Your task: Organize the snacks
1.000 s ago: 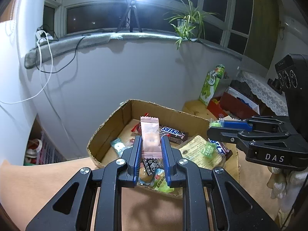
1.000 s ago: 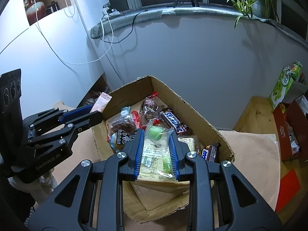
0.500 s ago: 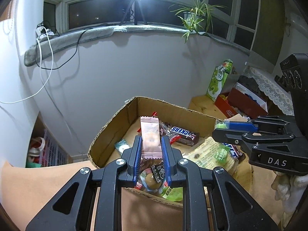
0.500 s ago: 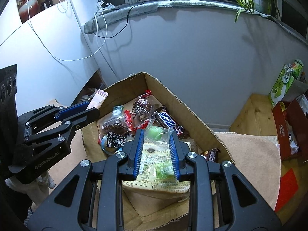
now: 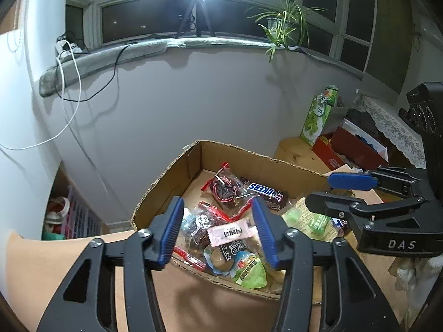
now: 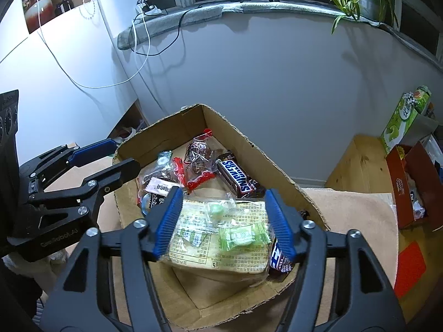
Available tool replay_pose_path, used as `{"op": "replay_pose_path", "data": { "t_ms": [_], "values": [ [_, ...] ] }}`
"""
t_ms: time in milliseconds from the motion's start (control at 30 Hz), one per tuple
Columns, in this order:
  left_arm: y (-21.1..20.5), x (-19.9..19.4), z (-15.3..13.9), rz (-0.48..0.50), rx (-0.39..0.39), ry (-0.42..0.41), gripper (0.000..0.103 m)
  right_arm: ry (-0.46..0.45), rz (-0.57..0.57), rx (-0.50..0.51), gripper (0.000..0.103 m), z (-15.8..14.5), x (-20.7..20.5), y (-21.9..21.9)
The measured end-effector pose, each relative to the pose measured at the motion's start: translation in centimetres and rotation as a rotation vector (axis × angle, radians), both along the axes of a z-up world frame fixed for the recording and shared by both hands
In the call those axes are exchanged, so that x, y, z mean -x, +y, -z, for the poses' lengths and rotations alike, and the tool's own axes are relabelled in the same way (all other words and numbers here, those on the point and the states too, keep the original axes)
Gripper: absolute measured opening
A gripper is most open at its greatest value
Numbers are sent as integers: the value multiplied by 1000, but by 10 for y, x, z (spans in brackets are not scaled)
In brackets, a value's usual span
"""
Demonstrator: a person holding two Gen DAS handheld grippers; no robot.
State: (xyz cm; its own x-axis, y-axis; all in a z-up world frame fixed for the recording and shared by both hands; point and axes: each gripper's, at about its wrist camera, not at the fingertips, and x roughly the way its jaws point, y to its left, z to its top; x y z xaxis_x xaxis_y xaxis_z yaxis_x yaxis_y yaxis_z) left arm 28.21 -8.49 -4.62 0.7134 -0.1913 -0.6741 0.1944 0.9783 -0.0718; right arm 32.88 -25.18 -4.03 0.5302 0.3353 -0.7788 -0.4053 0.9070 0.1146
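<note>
I'm at release: left gripper [image 5: 218, 231] and right gripper [image 6: 223, 221] jaws opening, empty, candies lying in the box [image 6: 241, 135] mid-frame. Next I need another snack.

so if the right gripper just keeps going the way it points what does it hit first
Probably the green candy lying on the flat yellowish packet in the cardboard box. The right gripper, jaws opening, frames both; depth is hard to judge.
</note>
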Motion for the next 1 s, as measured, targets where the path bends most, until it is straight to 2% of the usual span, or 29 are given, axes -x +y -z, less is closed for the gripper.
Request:
{"op": "replay_pose_path", "data": {
  "t_ms": [67,133,200,600,900,1000],
  "values": [
    [0,1,-1,-1,-7,-4,53,-1,5,4,68,-1,1,0],
    [0,1,-1,-3,-7,-6,53,-6,11,9,75,-1,2,-1],
    [0,2,-2,-5,-7,-5,53,-10,16,7,77,-3,3,-3],
    [-1,11,-7,-8,-4,-14,56,-31,27,7,78,-11,18,-5],
    [0,32,-16,-7,16,-36,57,-88,37,6,78,-26,46,-8],
    [1,42,-20,-10,20,-53,65,-110,40,-4,78,-32,58,-10]
  ]
}}
